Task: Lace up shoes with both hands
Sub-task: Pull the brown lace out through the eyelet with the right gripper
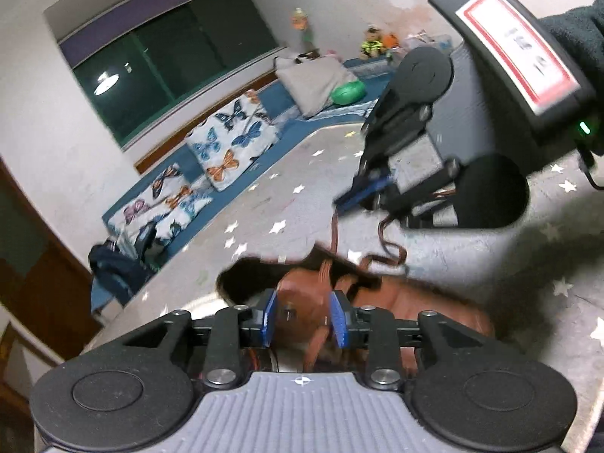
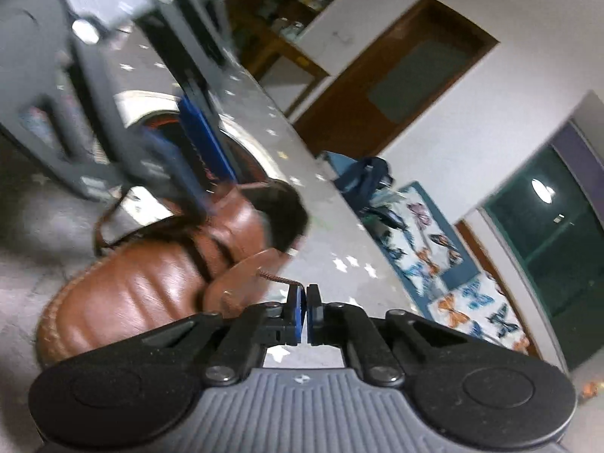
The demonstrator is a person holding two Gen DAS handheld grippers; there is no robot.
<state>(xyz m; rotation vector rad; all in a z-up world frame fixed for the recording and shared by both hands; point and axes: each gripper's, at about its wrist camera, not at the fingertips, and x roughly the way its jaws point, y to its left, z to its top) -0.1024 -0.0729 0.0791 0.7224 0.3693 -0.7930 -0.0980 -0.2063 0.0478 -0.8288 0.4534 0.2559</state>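
My brown leather shoe (image 2: 143, 287) lies on the grey star-patterned rug (image 1: 472, 260), right under both tools. From my right wrist camera its long axis runs on a diagonal: the rounded, stitched toe sits low and to the left, and the dark opening at the heel end sits higher, toward the middle of the picture. The shoe rests on its sole, and the tongue flap curls up near my right tool. From my left wrist camera I see the same shoe just beyond my fingers, opening to the left and toe to the right, though motion blur smears it.

My left gripper (image 1: 305, 319) has its blue pads spread moderately apart, straddling the laced middle of the shoe. A brown lace (image 1: 334, 232) strand runs between the pads, but I cannot tell whether either pad touches it; nothing is clamped.

My right gripper (image 2: 305, 307) has its pads pressed nearly together, pinching the lace near its end. The twisted brown tip (image 2: 277, 277) sticks out leftward from the fingertips, over the tongue flap. In the left camera the same tool hangs above the shoe, with the lace dropping from its tips to the eyelets.

Butterfly cushions (image 1: 230, 139) line the wall beyond the rug.
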